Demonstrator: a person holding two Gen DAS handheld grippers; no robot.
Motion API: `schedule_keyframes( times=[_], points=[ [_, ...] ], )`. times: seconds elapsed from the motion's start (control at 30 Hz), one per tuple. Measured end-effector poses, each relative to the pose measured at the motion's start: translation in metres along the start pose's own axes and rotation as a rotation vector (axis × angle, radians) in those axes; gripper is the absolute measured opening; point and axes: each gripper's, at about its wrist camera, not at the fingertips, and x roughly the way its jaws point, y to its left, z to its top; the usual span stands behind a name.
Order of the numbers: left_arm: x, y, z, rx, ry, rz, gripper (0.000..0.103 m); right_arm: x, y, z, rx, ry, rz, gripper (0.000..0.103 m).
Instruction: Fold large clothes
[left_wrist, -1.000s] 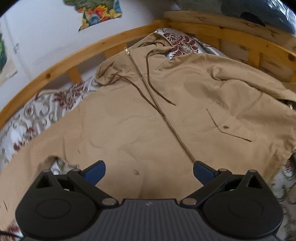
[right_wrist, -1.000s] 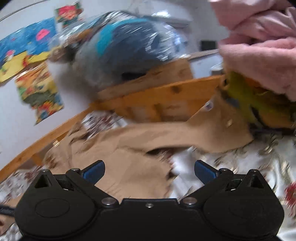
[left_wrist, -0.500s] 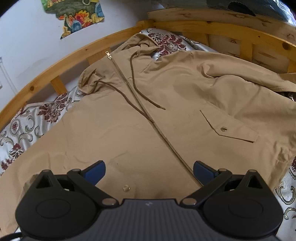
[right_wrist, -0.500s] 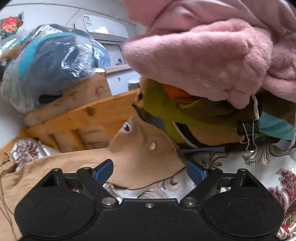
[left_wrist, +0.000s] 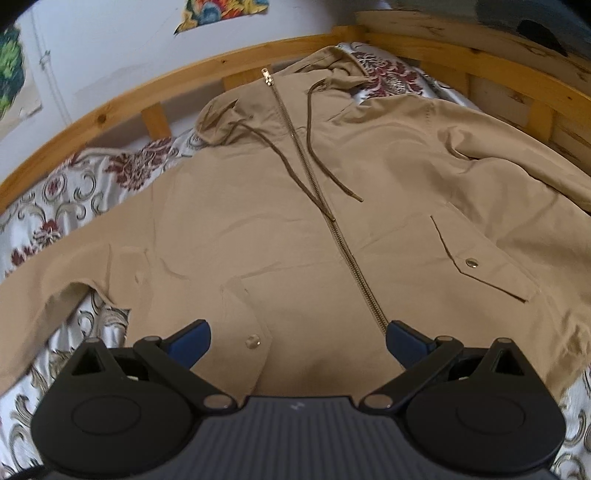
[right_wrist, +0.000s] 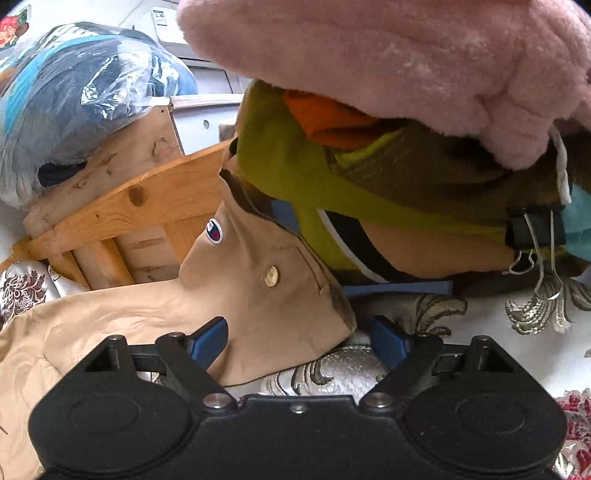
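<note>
Left gripper (left_wrist: 297, 341) is hovering released over the jacket (left_wrist: 258, 229) hem, while right gripper (right_wrist: 299, 338) jaws are closing around the cuff (right_wrist: 266, 295), not yet clenched.

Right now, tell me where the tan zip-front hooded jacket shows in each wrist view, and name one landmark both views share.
Left wrist view: the tan zip-front hooded jacket fills the middle, spread flat, hood toward the top, its hem between the open left gripper fingers.
Right wrist view: only its sleeve cuff shows, lower centre, between the closing right gripper fingers.
Shared landmark: the wooden bed rail.
</note>
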Motion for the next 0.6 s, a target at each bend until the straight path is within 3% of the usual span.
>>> schedule_keyframes(
  times=[0.13, 0.3, 0.43, 0.6],
  points=[
    [0.001, 0.0, 0.001, -0.015, 0.004, -0.004, 0.103, -0.001, -0.003, 0.002, 0.022, -0.012, -0.03, 0.039],
    [-0.002, 0.006, -0.001, -0.005, -0.001, 0.018, 0.103, 0.005, -0.012, 0.007, 0.096, 0.008, -0.008, 0.036],
    [-0.003, 0.014, -0.005, -0.003, 0.004, 0.031, 0.102, -0.008, -0.006, 0.007, 0.064, -0.03, -0.008, 0.011],
    [-0.003, 0.024, -0.005, -0.025, 0.041, 0.045, 0.097, -0.037, 0.014, 0.006, -0.038, -0.117, 0.058, 0.007]
  ],
)
